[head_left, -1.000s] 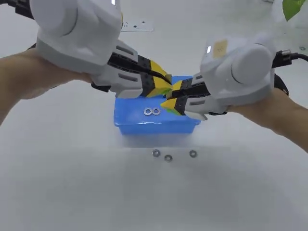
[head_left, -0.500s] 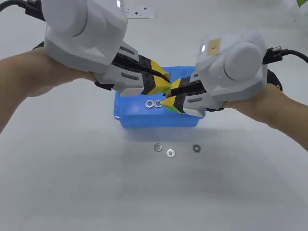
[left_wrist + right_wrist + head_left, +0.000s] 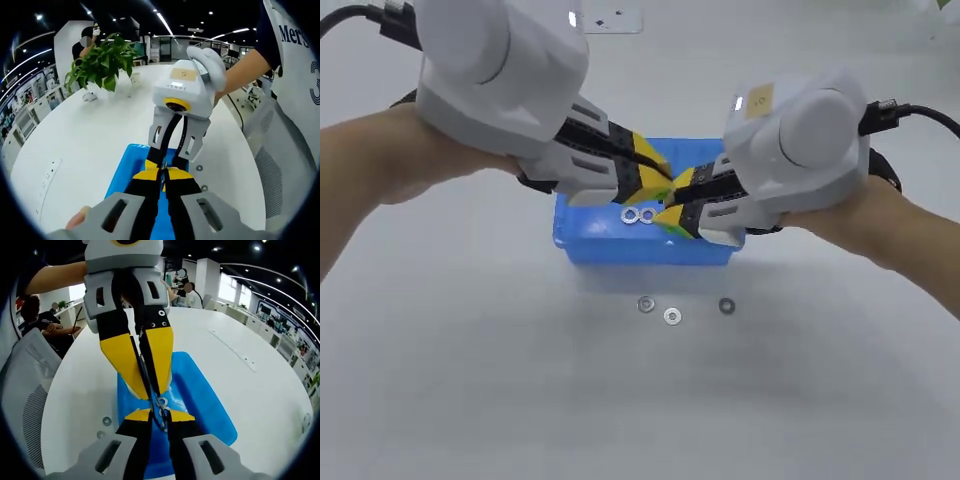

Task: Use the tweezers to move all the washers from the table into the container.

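The washers (image 3: pixel 672 316) are shiny metal, the table (image 3: pixel 470 380) smooth matt, the container (image 3: pixel 590 245) glossy plastic.

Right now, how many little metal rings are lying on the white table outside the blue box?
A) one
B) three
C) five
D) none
B: three rings lie on the table in front of the blue box, one at the left, one in the middle and one at the right. Two more rings are already inside the box.
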### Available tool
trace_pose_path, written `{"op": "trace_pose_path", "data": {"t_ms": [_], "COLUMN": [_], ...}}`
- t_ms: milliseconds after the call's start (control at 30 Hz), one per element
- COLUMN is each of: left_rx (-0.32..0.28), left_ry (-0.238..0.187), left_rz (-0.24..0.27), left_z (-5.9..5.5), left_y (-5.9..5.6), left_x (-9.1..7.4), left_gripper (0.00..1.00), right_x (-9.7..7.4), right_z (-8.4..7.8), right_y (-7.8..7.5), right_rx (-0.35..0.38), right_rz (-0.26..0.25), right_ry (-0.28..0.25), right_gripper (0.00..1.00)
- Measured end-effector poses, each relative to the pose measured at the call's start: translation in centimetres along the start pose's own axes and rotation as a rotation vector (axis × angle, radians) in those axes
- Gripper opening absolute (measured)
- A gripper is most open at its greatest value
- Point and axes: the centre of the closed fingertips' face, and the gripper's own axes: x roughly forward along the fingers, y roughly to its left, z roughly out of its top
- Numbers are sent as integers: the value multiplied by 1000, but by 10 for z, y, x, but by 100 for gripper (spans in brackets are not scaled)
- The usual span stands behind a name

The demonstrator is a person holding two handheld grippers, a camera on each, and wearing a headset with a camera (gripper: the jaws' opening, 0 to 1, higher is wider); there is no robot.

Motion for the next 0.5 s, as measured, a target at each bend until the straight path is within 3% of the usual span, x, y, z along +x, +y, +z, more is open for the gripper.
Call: {"op": "trace_pose_path", "data": {"t_ms": [500], "left_rx": [43], "left_ry": [-26], "left_rz": [3], "left_z": [23], "left_y": [-16], "left_x": [-16], "left_gripper": [7], "right_x": [-21], "right_z": [19], "right_y": [6], "right_rx": [-50], "right_rz": [-26], "right_ry": [-34], "right_gripper": [13]}}
